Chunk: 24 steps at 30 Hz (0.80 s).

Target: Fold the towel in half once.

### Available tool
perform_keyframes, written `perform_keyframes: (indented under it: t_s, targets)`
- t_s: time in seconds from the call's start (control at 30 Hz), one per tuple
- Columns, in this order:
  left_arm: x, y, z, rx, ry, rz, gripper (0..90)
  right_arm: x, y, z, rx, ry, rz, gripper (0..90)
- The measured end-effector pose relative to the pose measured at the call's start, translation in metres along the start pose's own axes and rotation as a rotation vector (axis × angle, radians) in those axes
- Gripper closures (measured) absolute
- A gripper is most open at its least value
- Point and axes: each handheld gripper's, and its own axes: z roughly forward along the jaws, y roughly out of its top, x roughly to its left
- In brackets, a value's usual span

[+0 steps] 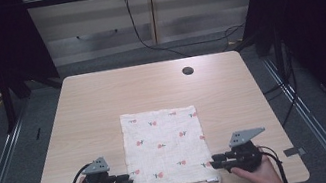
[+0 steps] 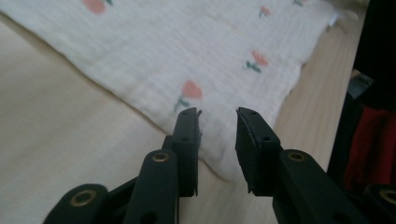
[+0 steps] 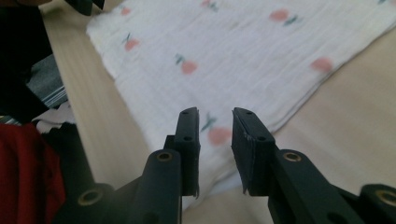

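Cloth (image 1: 165,147): white, flower-printed, lying flat and square on the table (image 1: 101,97), towards the near edge, between the two grippers.
Left gripper (image 1: 127,180): at the cloth's near left corner, jaws partly apart, nothing pinched; in the left gripper view the corner lies below the gap, not between the pads.
Right gripper (image 1: 215,161): at the near right corner, jaws likewise partly apart and empty; the cloth's edge runs under the tips.
Step in hand: judged to be taking the two near corners, probably for a fold away from the person.
Method: lower each tip until one jaw slides under the hem, then close on the corner itself, both sides at matching points.
Risk: a bite too far in gathers extra fabric; uneven grips skew the fold.
Label (image 1: 212,180): small tag at the near right corner; keep clear of it.
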Motion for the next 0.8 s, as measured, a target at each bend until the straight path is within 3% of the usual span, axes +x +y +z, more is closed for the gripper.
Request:
perform_keyframes:
  t_s: [0.07,0.17,0.27,0.3,0.37,0.43,0.5,0.53,0.77,0.8]
  targets:
    - [0.004,0.007,0.000,-0.027,0.005,-0.011,67.1,-0.008,0.013,0.000,-0.026,-0.010,-0.006,69.9]
    - [0.014,0.017,0.011,-0.022,0.011,-0.018,67.8,-0.028,0.036,0.008,-0.056,-0.022,-0.012,66.5]
    - [0.025,0.031,0.029,-0.025,0.064,-0.012,68.8,-0.052,0.060,0.026,-0.026,-0.028,-0.019,61.6]
    - [0.028,0.035,0.033,-0.035,0.049,-0.022,68.8,-0.062,0.069,0.033,-0.018,-0.043,-0.018,60.9]
    - [0.030,0.040,0.039,-0.035,0.071,-0.011,68.5,-0.078,0.080,0.043,-0.028,-0.049,0.005,60.6]
    - [0.032,0.041,0.043,-0.021,0.067,-0.013,68.3,-0.090,0.087,0.051,-0.027,-0.058,0.025,60.6]
    - [0.033,0.037,0.048,0.012,0.114,-0.010,67.1,-0.104,0.093,0.057,-0.044,-0.064,0.066,61.3]
    - [0.035,0.036,0.047,0.000,0.105,-0.011,67.1,-0.111,0.098,0.062,-0.046,-0.070,0.087,61.6]
    - [0.038,0.033,0.045,-0.017,0.106,-0.027,67.2,-0.140,0.107,0.085,0.012,-0.132,0.118,63.6]
    - [0.038,0.033,0.045,-0.020,0.105,-0.028,67.3,-0.143,0.107,0.090,0.040,-0.132,0.110,63.6]
